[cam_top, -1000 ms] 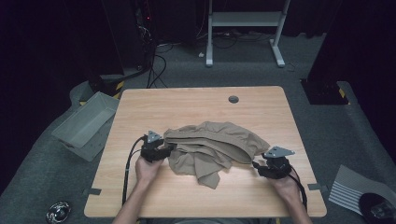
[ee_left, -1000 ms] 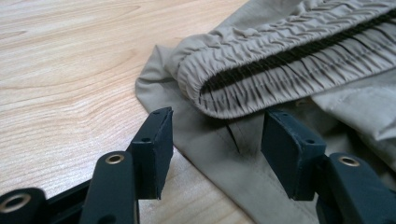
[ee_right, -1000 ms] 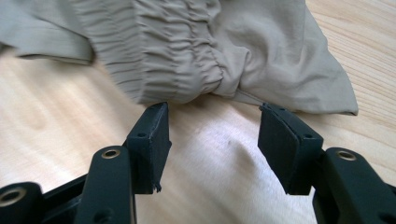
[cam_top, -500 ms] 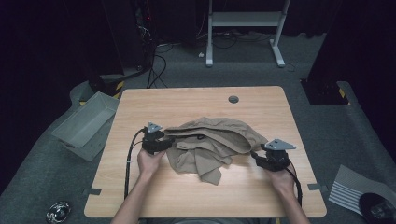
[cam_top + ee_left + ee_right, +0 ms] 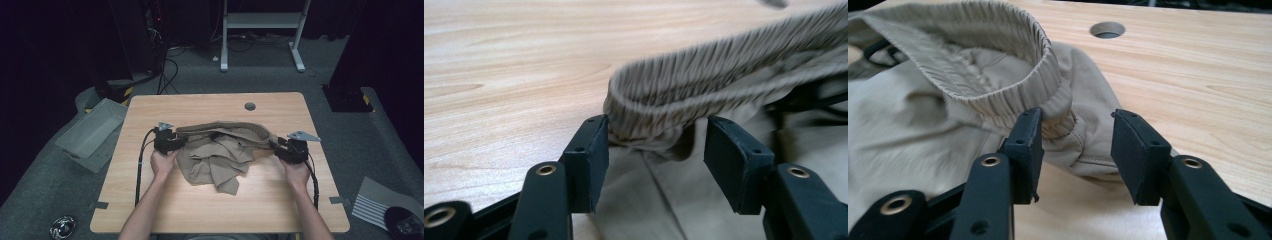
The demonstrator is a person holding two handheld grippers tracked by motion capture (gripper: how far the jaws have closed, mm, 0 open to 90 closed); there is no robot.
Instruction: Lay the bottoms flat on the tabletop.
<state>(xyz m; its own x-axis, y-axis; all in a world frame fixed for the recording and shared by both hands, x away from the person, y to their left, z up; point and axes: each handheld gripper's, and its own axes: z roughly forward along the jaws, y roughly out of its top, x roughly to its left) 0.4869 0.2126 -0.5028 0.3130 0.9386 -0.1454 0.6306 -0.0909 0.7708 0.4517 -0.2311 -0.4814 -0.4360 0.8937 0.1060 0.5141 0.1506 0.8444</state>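
Observation:
Tan trousers [image 5: 220,157] with an elastic waistband [image 5: 225,127] lie crumpled mid-table. The waistband is drawn out in a line between my two grippers. My left gripper [image 5: 179,142] is at its left end. In the left gripper view the gathered band [image 5: 659,107] sits between the jaws of this gripper [image 5: 654,135], touching one pad and clear of the other. My right gripper [image 5: 274,146] is at the right end. Its jaws have just been closing around the band's fold [image 5: 1058,112], and in the right gripper view a gap still shows on one side of the gripper [image 5: 1075,120].
The wooden table [image 5: 165,205] has a round cable hole [image 5: 250,106] at the back centre. A grey bin [image 5: 90,132] stands on the floor to the left. A white desk frame [image 5: 260,30] and cables are behind the table.
Both grippers have moved away from the person, toward the far side of the table. The waistband went with them and now stretches straighter between them, while the trousers shifted farther back.

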